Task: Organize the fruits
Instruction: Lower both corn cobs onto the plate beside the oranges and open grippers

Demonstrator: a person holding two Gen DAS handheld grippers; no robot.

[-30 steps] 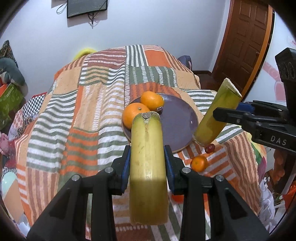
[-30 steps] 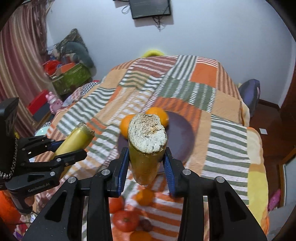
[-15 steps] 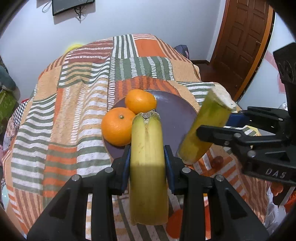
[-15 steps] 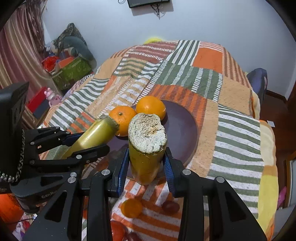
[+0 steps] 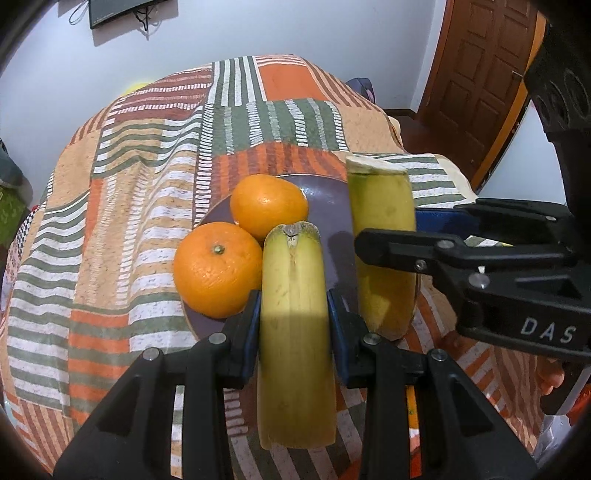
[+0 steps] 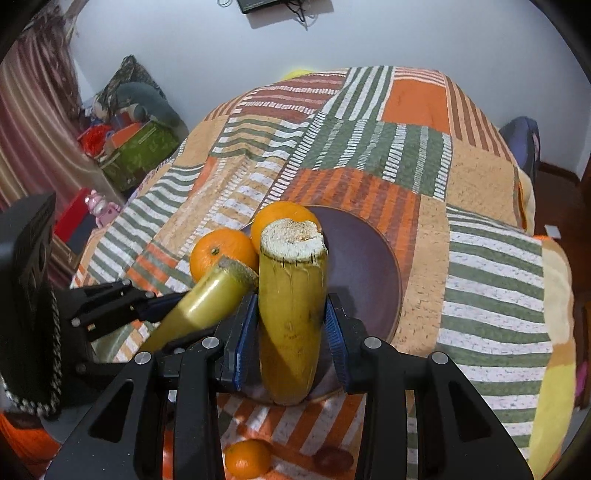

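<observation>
Both grippers have closed in on the plate point(image 5: 334, 206). Left view: left gripper point(image 5: 293, 314) jaws clench a banana piece point(image 5: 295, 295), long axis toward the plate. Right view: right gripper point(image 6: 290, 332) jaws clench an upright banana chunk point(image 6: 290, 314) over the plate's near rim

Only legible text: "DAS", white capitals on black body of right gripper point(image 5: 388, 236), seen in left wrist view. Nothing readable in right wrist view: wall screen point(image 6: 277, 3) blank, no lettering legible on green box point(image 6: 138, 155).
</observation>
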